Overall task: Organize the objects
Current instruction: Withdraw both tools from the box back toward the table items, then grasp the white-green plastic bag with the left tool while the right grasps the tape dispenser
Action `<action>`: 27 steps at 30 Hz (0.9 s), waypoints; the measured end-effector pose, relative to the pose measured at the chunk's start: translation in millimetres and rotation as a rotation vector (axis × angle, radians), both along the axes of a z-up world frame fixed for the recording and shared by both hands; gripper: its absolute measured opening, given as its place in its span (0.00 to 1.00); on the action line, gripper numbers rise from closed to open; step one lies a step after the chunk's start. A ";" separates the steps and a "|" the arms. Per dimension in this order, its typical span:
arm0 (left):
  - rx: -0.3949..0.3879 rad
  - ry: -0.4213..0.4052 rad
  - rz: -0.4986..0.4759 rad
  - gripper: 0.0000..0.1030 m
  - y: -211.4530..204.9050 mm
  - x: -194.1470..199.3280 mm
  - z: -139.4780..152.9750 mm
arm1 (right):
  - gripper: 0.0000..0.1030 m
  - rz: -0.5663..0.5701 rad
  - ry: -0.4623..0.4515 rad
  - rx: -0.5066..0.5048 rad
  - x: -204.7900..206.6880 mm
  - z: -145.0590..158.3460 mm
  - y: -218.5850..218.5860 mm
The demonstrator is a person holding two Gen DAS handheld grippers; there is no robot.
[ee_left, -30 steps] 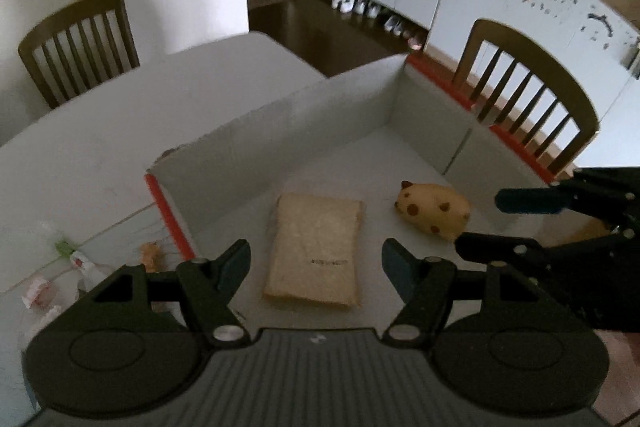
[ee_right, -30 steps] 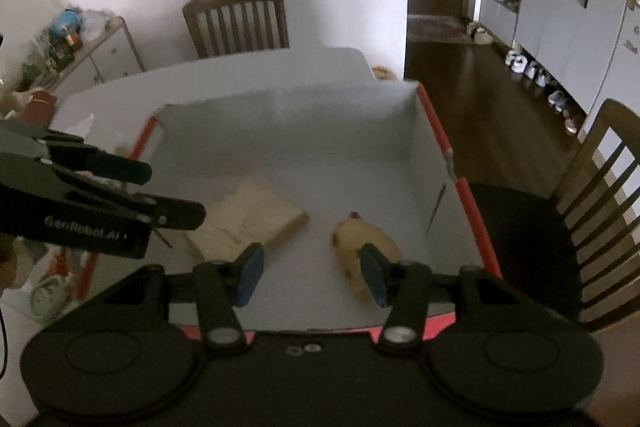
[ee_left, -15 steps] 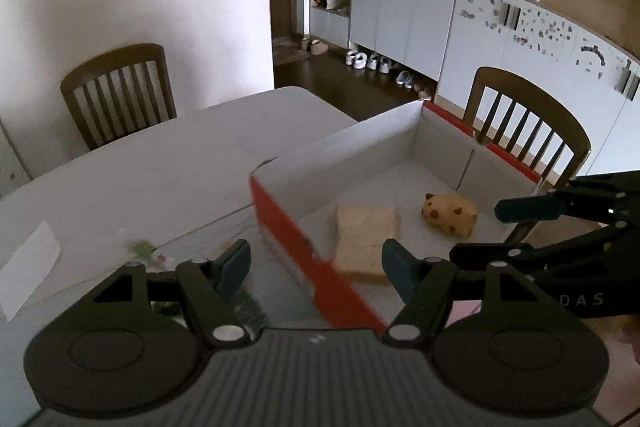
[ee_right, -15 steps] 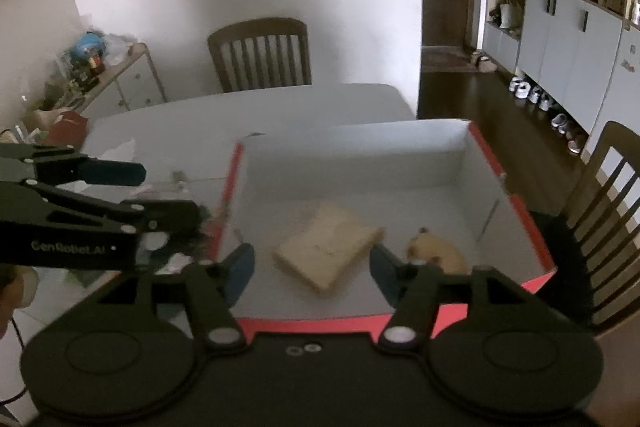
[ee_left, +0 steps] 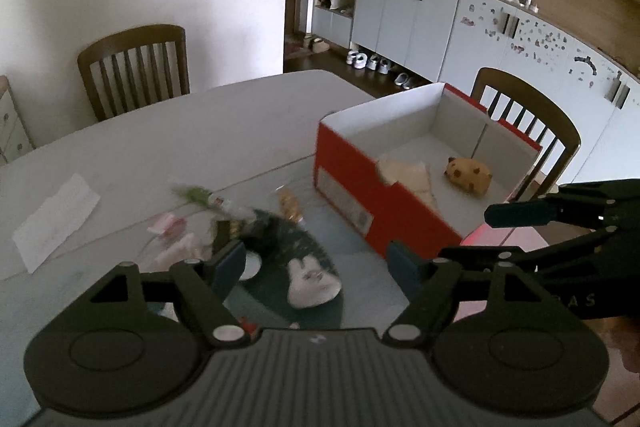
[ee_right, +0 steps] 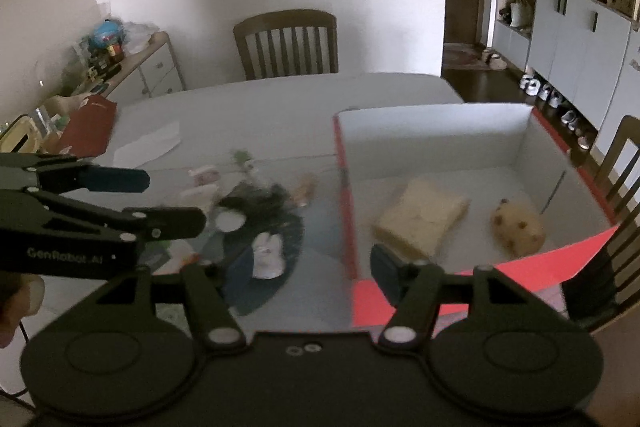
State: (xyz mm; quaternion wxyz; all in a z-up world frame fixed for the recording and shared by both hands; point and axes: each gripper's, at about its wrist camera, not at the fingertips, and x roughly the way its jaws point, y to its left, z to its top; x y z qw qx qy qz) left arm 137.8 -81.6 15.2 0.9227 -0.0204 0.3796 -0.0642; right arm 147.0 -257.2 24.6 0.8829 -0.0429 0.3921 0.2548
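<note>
A red box (ee_left: 372, 203) with a white inside stands on the table's right side; it also shows in the right wrist view (ee_right: 440, 147). In it lie a beige bread-like block (ee_right: 420, 217) and a spotted yellow toy (ee_right: 518, 229). Left of the box lies a small white bunny-shaped toy (ee_left: 312, 281) on a dark round mat (ee_right: 260, 247), among several small packets (ee_left: 176, 227). My left gripper (ee_left: 316, 267) is open and empty above the mat. My right gripper (ee_right: 304, 273) is open and empty, near the box's front left corner.
A white paper strip (ee_left: 56, 223) lies on the table at left. Wooden chairs stand at the far side (ee_left: 136, 67) and behind the box (ee_left: 524, 119). A sideboard with clutter (ee_right: 100, 67) stands at far left. Cabinets (ee_left: 420, 23) line the right wall.
Both grippers have pulled back and up from inside the box and swung left. The mat, bunny toy and packets have come into view. Both stay open and empty.
</note>
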 end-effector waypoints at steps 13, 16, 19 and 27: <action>-0.022 0.026 0.001 0.88 50.6 -29.8 -20.3 | 0.76 0.006 0.016 -0.027 -32.0 -16.0 44.7; -0.023 0.039 0.006 0.90 59.4 -32.9 -27.0 | 0.80 0.012 0.018 -0.042 -36.7 -21.3 55.0; -0.010 0.047 0.010 0.97 67.4 -35.0 -35.6 | 0.84 0.020 0.026 -0.051 -42.0 -27.9 63.4; 0.009 0.122 0.037 1.00 88.3 -30.6 -72.9 | 0.92 0.047 0.063 -0.075 -43.6 -50.6 89.9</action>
